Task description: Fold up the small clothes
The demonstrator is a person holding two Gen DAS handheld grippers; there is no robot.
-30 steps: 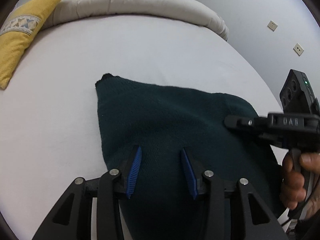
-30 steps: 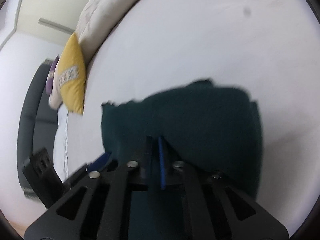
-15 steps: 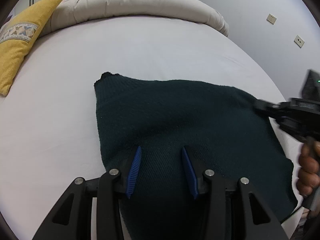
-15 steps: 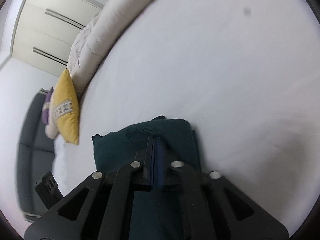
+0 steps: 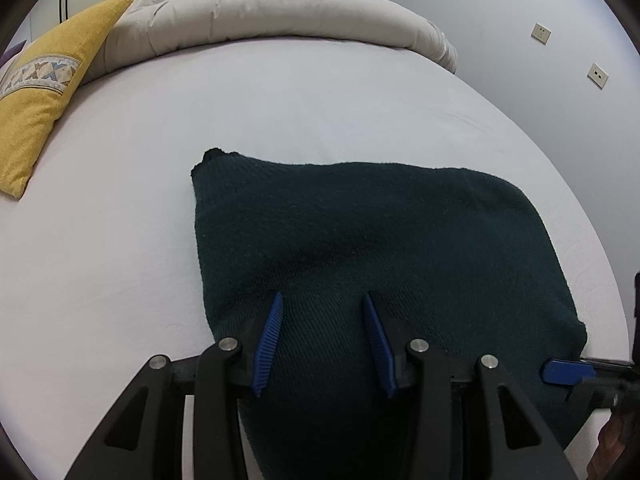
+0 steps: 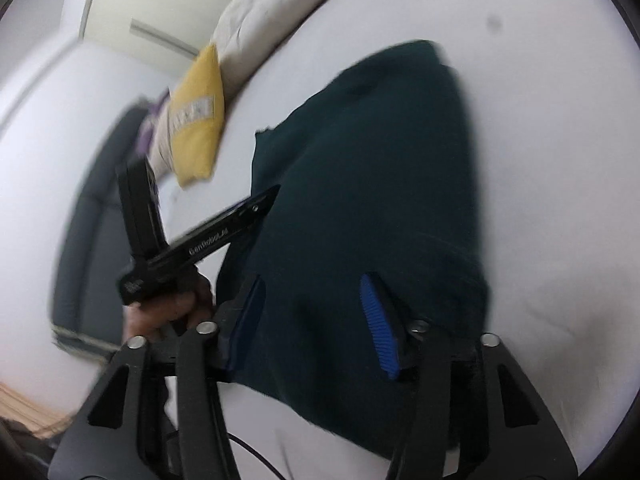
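A dark green knitted garment (image 5: 380, 248) lies folded flat on the white bed sheet (image 5: 120, 240); it also shows in the right wrist view (image 6: 380, 184). My left gripper (image 5: 322, 338) is open and empty, its blue pads just above the garment's near edge. My right gripper (image 6: 312, 320) is open and empty over the garment's near right part. One blue fingertip of the right gripper (image 5: 564, 372) shows at the garment's near right corner in the left wrist view. The left gripper's body (image 6: 200, 248) shows in the right wrist view, held by a hand.
A yellow cushion (image 5: 36, 108) lies at the far left of the bed. A rolled beige duvet (image 5: 280, 12) runs along the far edge. A grey wall with sockets (image 5: 540, 34) is on the right. A dark sofa (image 6: 92, 240) stands beyond the bed's left side.
My right gripper was shut on the garment's edge and carried it across. It has now opened, let go and pulled back. The garment lies flatter. My left gripper stayed open and in place.
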